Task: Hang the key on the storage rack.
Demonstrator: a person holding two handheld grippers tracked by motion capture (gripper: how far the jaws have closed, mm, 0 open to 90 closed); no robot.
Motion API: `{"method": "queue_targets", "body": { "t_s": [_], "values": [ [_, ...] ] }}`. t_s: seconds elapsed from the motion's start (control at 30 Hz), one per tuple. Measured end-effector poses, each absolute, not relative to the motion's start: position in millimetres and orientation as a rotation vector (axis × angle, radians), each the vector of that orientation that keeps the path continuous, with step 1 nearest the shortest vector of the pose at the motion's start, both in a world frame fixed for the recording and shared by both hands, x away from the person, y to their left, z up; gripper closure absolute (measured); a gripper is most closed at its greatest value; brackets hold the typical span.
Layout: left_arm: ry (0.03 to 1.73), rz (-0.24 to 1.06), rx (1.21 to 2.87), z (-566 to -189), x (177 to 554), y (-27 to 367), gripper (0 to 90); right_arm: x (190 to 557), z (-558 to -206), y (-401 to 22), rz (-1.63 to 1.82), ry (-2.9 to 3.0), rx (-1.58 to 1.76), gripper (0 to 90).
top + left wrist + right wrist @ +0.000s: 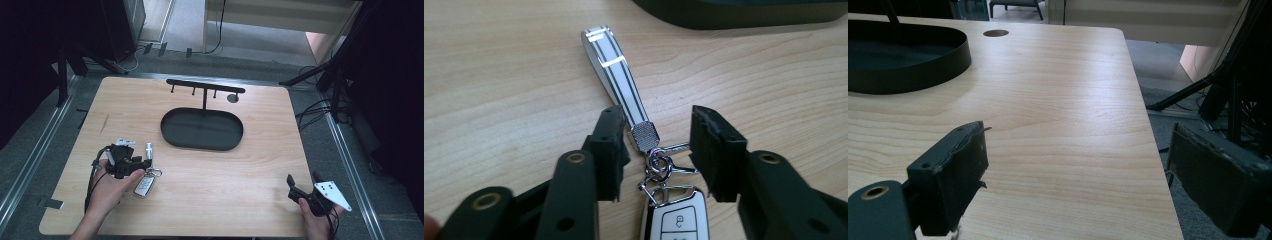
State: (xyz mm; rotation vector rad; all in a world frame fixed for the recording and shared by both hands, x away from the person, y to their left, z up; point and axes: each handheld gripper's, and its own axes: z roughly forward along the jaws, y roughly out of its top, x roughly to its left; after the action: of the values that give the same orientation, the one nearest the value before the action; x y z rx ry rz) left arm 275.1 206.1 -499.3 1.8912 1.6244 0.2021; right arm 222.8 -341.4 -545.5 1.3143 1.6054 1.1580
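Observation:
A car key fob (144, 186) (676, 220) lies on the wooden table (225, 175), joined by metal rings (659, 167) to a white strap with dark stripes (614, 75) (148, 149). My left gripper (142, 165) (659, 135) is low over the table, its jaws on either side of the strap's clasp and the rings. A gap shows on both sides, so the jaws are open around them. My right gripper (303, 177) (1080, 150) stands open near the table's front right corner with nothing between its jaws.
A black oval tray (201, 146) (734, 15) (948, 60) sits mid-table, with a black T-shaped hook stand (205, 86) rising from its far side. A round hole (232, 97) (996, 33) is in the tabletop beside it. The table's right edge (1153, 150) runs just beside the right gripper.

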Motion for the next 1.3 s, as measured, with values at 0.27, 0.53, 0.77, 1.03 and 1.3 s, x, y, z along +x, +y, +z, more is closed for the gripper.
{"method": "queue_targets", "body": {
  "t_s": [0.27,0.53,0.77,1.03,1.3],
  "values": [
    [1.715,0.138,1.965,-499,294,199,59.2,223,-546,-341,1.158,1.605,1.313,9.6],
    [1.775,0.156,2.015,-511,304,189,62.8,223,-546,-342,1.16,1.603,1.313,9.6],
    [1.775,0.255,2.122,-515,306,180,72.2,223,-546,-342,1.16,1.603,1.312,9.6],
    [1.705,0.312,2.187,-516,304,178,75.1,223,-546,-341,1.162,1.603,1.315,9.6],
    [1.595,0.305,2.134,-519,296,186,75.3,223,-546,-342,1.162,1.604,1.314,9.6]
  ]
}}
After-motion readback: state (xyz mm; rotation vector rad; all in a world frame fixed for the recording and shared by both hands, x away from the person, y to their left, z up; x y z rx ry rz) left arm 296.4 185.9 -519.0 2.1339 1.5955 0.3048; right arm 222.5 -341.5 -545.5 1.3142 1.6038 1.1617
